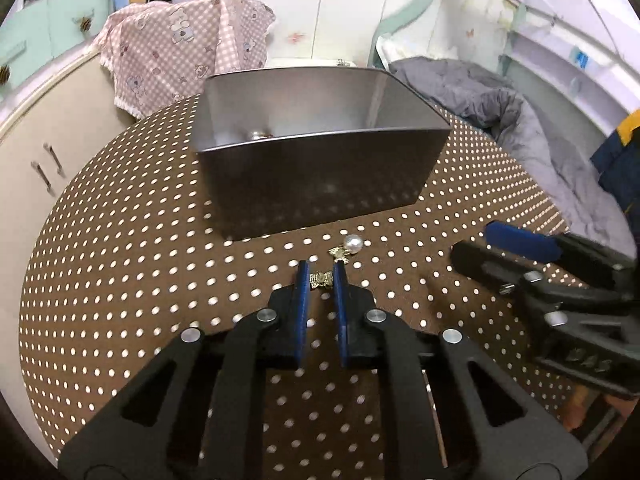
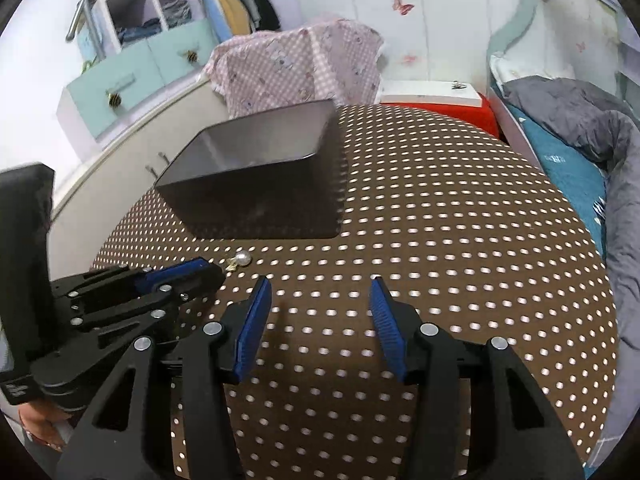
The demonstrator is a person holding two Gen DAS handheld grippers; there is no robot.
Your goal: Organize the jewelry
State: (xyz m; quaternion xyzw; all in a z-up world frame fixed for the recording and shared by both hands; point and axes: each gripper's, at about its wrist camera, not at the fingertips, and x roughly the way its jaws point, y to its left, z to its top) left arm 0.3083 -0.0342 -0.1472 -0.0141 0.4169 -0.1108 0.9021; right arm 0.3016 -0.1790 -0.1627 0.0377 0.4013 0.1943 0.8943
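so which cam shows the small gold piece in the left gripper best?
Left wrist. The gold charm sits between the left gripper pads, shut on it, just short of the pearl earring. In the right wrist view the left gripper hides the charm; only the pearl earring shows.

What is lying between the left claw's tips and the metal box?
A pearl earring lies on the dotted cloth between the left claw and the metal box; the left wrist view shows it.

White butterfly-stickered wall [image 2: 400, 32], mint drawers [image 2: 132, 80], and a grey-quilted bed [image 2: 580, 116] surround the dotted table [image 2: 460, 240].
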